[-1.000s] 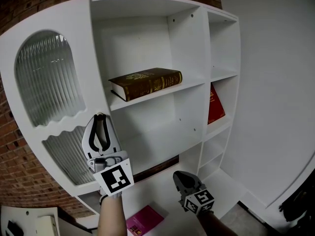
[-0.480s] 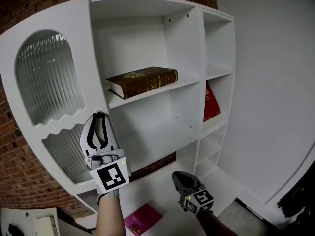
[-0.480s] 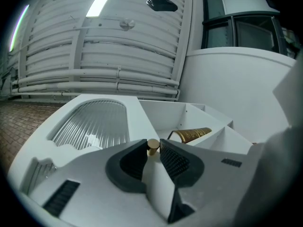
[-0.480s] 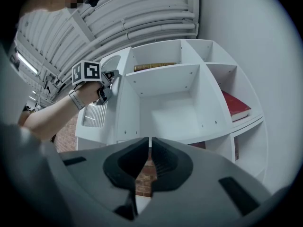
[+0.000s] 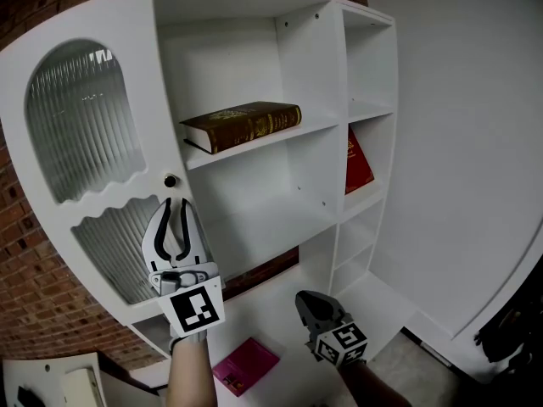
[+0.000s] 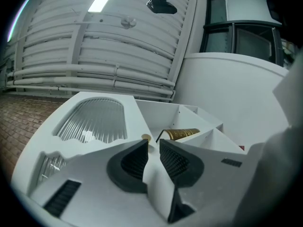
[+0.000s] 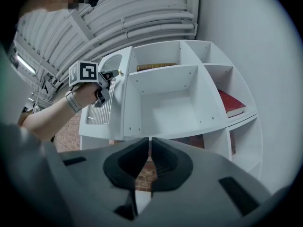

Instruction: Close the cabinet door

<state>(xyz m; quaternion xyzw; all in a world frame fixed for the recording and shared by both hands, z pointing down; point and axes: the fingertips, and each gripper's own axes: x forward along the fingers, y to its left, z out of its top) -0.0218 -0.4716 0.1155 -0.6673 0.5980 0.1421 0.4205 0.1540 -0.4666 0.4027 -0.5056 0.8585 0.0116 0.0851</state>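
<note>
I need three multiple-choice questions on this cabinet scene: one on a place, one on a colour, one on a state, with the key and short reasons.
1. Where is the brown hardcover book with gold print?
A) flat on a shelf of the wide compartment
B) in the narrow right compartment
C) on top of the cabinet

2. What colour is the book leaning in the narrow right compartment?
A) blue
B) red
C) green

3. How is the white cabinet door with ribbed glass panes?
A) shut
B) removed
C) open

Key: 1 A, it lies flat there; 2 B, its cover is red; 3 C, the door stands swung left, shelves exposed.
</note>
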